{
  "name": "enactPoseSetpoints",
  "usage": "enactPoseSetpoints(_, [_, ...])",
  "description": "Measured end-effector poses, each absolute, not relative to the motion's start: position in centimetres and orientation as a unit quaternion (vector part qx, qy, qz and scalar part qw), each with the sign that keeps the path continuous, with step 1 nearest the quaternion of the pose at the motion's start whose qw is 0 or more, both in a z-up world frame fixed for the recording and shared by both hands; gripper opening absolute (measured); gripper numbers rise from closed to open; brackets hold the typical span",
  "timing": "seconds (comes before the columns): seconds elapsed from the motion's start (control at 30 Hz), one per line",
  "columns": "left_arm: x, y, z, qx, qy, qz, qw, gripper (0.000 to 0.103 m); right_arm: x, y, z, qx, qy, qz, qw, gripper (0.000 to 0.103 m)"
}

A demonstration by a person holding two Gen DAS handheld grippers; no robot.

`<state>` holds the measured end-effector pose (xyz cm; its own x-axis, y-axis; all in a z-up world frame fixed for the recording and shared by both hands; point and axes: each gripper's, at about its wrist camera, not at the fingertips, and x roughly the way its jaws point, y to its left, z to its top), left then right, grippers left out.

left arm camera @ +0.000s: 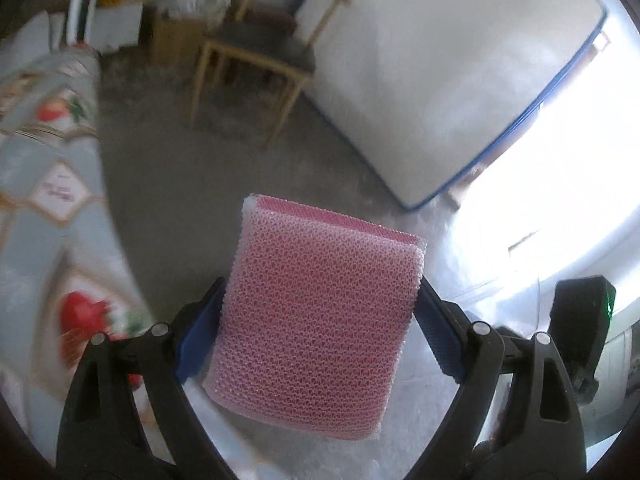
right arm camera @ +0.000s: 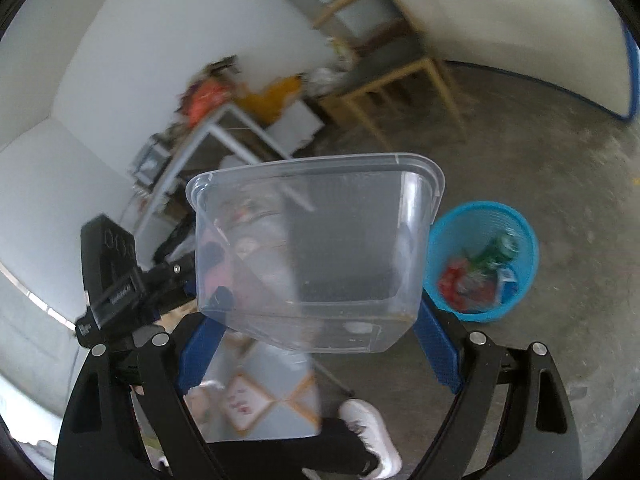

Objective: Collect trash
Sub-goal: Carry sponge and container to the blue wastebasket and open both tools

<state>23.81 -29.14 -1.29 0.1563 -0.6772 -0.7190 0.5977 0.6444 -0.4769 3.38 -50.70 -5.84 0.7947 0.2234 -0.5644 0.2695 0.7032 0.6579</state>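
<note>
grey concrete floor point(right arm camera: 560, 184) filled the room under both cameras, rough and stained. the left gripper point(left arm camera: 320, 320) was clamped on a pink sponge point(left arm camera: 316, 320) wrapped in a clear mesh cover, its blue pads point(left arm camera: 200, 340) pressing the two side edges, and the sponge stood up between the black arms above the floor. the right gripper point(right arm camera: 316, 320) was clamped on a clear plastic container point(right arm camera: 312, 252), its blue pads point(right arm camera: 436, 344) set wide against the two lower ends of the container, which was tilted so that the open rim faced up and away. just to the right of the container, on the floor, stood a blue plastic basket point(right arm camera: 524, 272), and inside it lay a green can point(right arm camera: 500, 248), a red crumpled wrapper point(right arm camera: 460, 280) and a small blue and white piece. the basket was apart from the container and from the gripper. below the right gripper a table edge with a patterned cloth point(right arm camera: 260, 392) showed, and beside it a leg in dark trousers with a white shoe point(right arm camera: 372, 436). in the left view the same cloth point(left arm camera: 52, 184), with red fruit prints, ran along the left side. farther away stood a wooden chair point(left arm camera: 256, 60) with a dark seat, a white mattress point(left arm camera: 440, 72) with a blue edge leaning behind it, and a metal rack point(right arm camera: 216, 140) with orange and yellow things on top, too blurred to tell.
</note>
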Motion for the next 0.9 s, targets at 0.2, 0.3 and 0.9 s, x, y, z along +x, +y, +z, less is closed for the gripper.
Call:
enactPoseSetpoints(0.2, [26.9,-36.3,-7.1,-0.011,0.553,-0.388,0.738,0.086,6.4,-55.0,-12.9,0.412,0.363,-0.054,0.834,0.085])
enactPoseSetpoints(0.3, [27.8,-39.5,-10.0,0.004,0.58,-0.375,0.724,0.086,8.1,-56.2,-15.7,0.421,0.376,-0.066,0.823,0.085])
enactPoseSetpoints(0.9, [31.3,-42.9,-13.4,-0.005,0.603,-0.354,0.715,0.09,14.0,-60.1,-25.4,0.456,0.417,-0.118,0.777,0.093])
